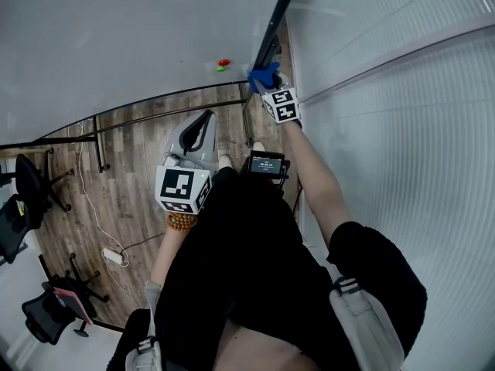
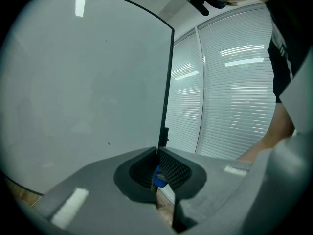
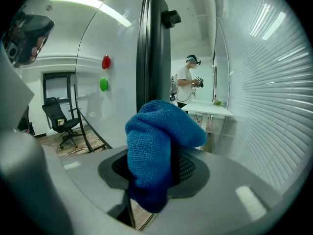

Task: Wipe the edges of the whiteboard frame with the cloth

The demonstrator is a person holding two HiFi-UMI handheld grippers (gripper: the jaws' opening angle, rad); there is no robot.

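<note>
The whiteboard (image 1: 116, 37) fills the upper left of the head view, and its black side frame (image 1: 272, 29) runs down the right edge. My right gripper (image 1: 267, 83) is shut on a blue cloth (image 1: 264, 76) and holds it against that frame near the lower corner. In the right gripper view the bunched cloth (image 3: 154, 146) bulges out of the right gripper (image 3: 151, 173), with the black frame (image 3: 151, 43) straight ahead. My left gripper (image 1: 207, 118) hangs lower and left of the frame, shut on nothing. In its own view the left gripper (image 2: 157, 153) points at the frame (image 2: 167, 82), the cloth (image 2: 159, 178) showing beyond.
A wall of white blinds (image 1: 402, 91) stands close on the right. A red magnet (image 3: 106, 61) and a green magnet (image 3: 103, 84) sit on the board. Stand legs (image 1: 99, 149), a power strip (image 1: 114, 256) and office chairs (image 1: 31, 184) are on the wood floor. Another person (image 3: 187, 82) stands by a table (image 3: 212, 109).
</note>
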